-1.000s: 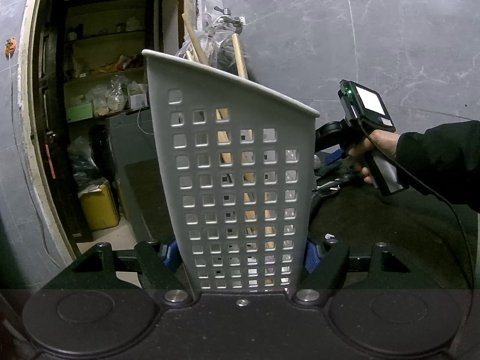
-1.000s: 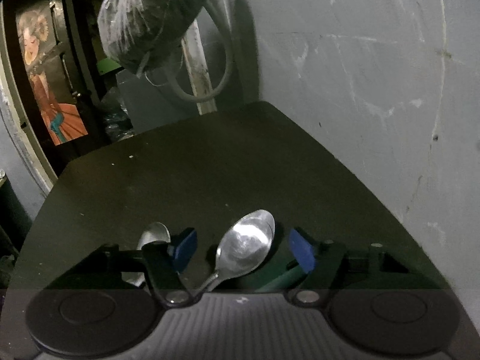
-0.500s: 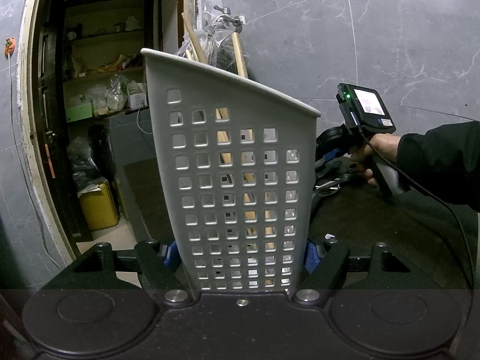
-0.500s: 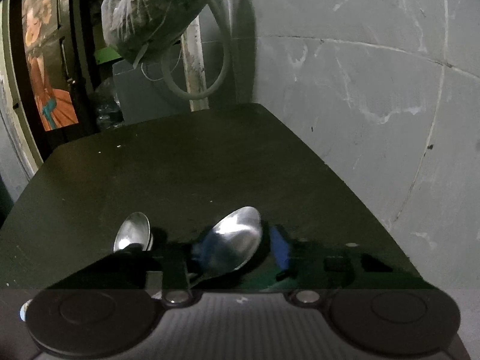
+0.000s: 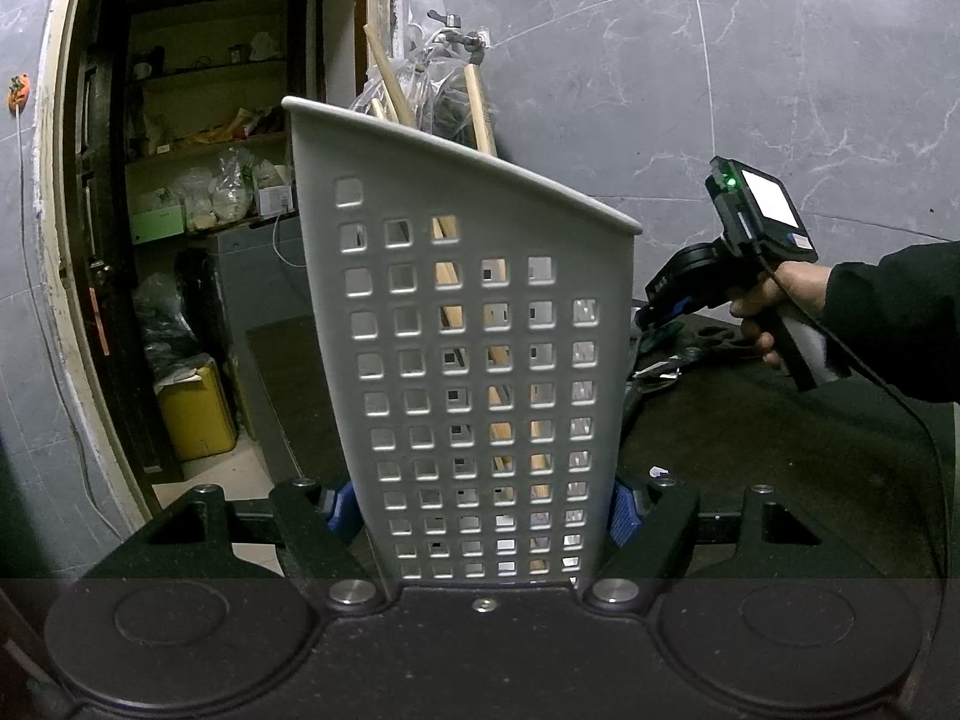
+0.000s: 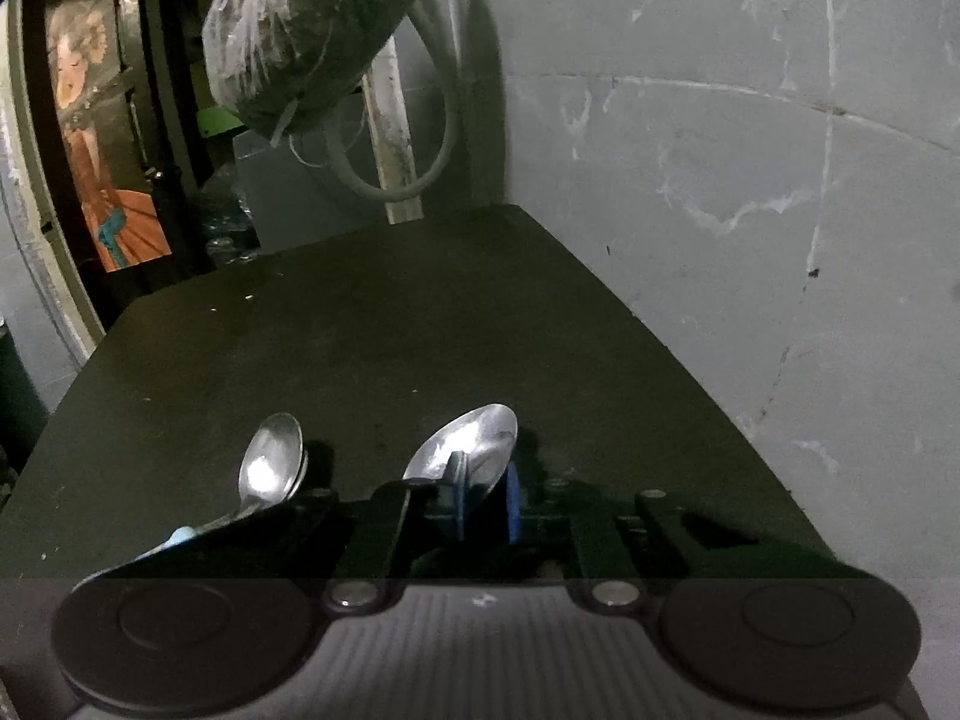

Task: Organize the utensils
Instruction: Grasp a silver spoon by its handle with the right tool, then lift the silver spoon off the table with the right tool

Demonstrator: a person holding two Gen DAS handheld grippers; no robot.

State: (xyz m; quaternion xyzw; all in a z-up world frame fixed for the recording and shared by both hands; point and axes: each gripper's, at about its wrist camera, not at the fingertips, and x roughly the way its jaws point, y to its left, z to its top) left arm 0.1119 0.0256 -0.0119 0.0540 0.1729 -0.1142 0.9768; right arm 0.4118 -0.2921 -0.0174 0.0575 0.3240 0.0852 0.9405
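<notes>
**Spoon pinch closing: slip risk**

Right hand-held gripper (image 6: 483, 501): jaws closing on big spoon (image 6: 465, 447) on table (image 6: 384, 324), grip near bowl, so it may pivot or slip. 2nd spoon (image 6: 271, 461) just beside. Left hand-held gripper (image 5: 480, 507) clamps utensil caddy (image 5: 474, 324), upright.

The left gripper (image 5: 480, 510) is clamped wide, pointing slightly down. The right gripper (image 6: 483, 504), held in a dark-sleeved hand (image 5: 774, 312), tilts down, its jaws closing, apparently pinching something.
</notes>
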